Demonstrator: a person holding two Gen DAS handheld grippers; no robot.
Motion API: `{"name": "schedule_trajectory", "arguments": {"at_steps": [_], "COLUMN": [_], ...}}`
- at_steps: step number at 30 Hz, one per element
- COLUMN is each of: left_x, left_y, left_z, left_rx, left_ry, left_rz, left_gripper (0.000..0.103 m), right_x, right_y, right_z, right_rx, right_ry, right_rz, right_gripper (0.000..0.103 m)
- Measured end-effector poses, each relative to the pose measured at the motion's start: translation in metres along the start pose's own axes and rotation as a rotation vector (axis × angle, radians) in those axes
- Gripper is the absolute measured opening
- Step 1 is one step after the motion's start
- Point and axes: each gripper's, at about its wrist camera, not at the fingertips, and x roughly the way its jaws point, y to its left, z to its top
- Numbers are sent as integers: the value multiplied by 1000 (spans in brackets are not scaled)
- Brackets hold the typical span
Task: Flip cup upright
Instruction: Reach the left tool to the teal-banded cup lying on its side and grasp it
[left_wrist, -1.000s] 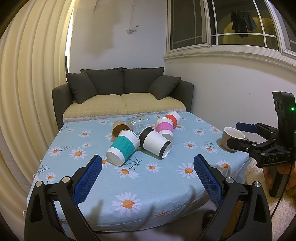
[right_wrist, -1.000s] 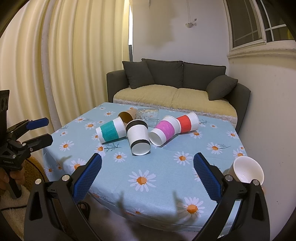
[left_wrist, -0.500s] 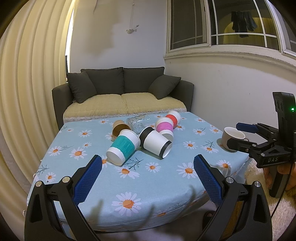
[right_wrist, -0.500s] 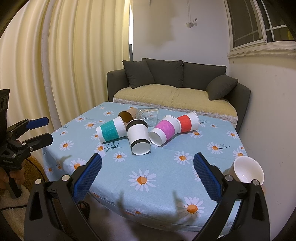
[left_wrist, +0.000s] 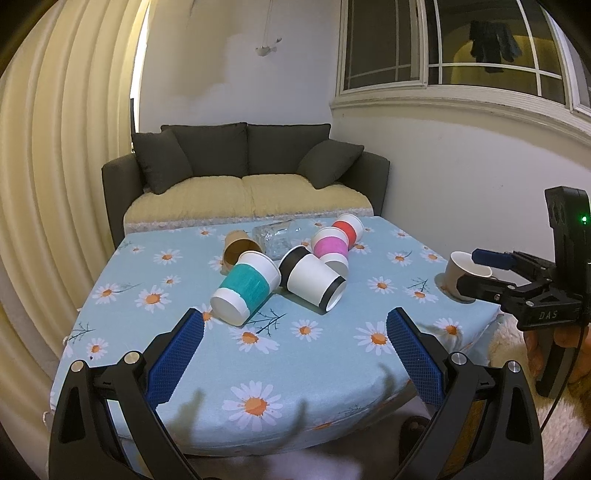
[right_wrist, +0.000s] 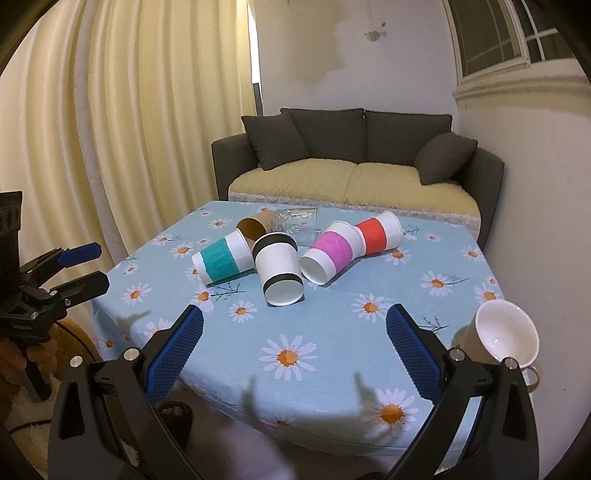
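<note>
Several paper cups lie on their sides mid-table: a teal-banded cup (left_wrist: 245, 293) (right_wrist: 221, 261), a black-banded cup (left_wrist: 312, 281) (right_wrist: 279, 273), a pink-banded cup (left_wrist: 330, 247) (right_wrist: 330, 253), a red-banded cup (left_wrist: 347, 227) (right_wrist: 378, 232) and a brown cup (left_wrist: 236, 251) (right_wrist: 255, 225). A white ceramic cup (left_wrist: 460, 275) (right_wrist: 498, 341) lies tilted at the table's right edge. My left gripper (left_wrist: 293, 349) (right_wrist: 83, 269) is open and empty at the near edge. My right gripper (right_wrist: 293, 349) (left_wrist: 484, 273) is open and empty, close to the ceramic cup.
A clear plastic container (left_wrist: 275, 238) lies behind the paper cups. The table wears a blue daisy cloth (left_wrist: 325, 369). A dark sofa (left_wrist: 243, 177) stands behind, curtains (right_wrist: 110, 129) on the left, a wall (left_wrist: 461, 177) on the right.
</note>
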Motion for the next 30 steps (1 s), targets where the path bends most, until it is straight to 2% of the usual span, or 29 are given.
{"name": "schedule_trajectory", "arguments": {"at_steps": [4,8,13,16,18,23,30], "left_x": [13,39,76,103,125,176,235], "left_y": [5,14,18,19,21,29,44], "left_z": [14,34,56,64,66,66,59], "left_rx": [12,36,163,229,263,323,333], "left_ry": [41,132,231,309,385,503,687], "left_rz": [-16,-52,-43,-72,-90,-76,-114], "left_gripper": [97,97,97,97,97,97,95], "right_x": [9,23,48,65,77,103,127], "right_y": [-7,-15,-28,-39,-47,-57,-71], "right_z": [10,27,50,62,69,80,65], "right_rx": [16,19,43,92,137,178,210], "right_ry": [17,26,61,89,108,148,185], "right_rz": [21,41,69,97,118,143,166], "right_gripper": [98,98,98,98,98,98,98]}}
